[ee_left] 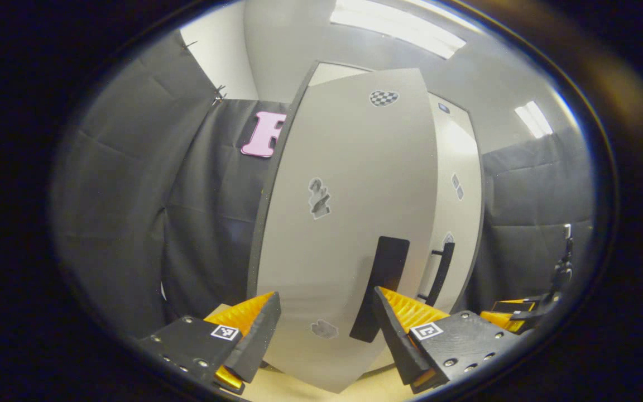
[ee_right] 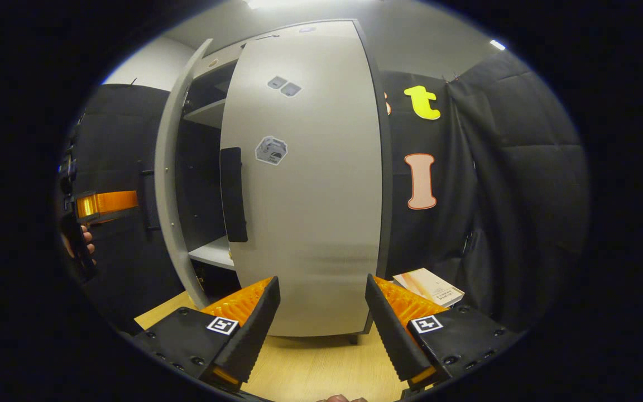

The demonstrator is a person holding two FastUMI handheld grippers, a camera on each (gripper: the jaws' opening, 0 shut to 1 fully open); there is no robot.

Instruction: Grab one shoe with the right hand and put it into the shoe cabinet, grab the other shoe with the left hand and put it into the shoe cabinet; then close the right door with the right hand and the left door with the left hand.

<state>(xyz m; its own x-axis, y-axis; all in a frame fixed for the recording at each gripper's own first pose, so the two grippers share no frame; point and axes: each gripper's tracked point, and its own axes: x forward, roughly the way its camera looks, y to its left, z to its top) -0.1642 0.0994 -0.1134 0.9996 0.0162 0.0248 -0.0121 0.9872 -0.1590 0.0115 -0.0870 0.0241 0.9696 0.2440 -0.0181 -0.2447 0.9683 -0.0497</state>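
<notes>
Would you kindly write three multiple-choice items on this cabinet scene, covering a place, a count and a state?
1. Where does the book lie?
A. on the floor right of the cabinet
B. on a shelf
C. on top of the cabinet

2. How many stickers does the right door carry?
A. none
B. three
C. six

3. How does the left door stand?
A. shut
B. removed
C. ajar

Answers: 1 A, it lies past the right door's lower corner; 2 B, a pair above and one beside the handle; 3 C, shelves show behind it.
</notes>
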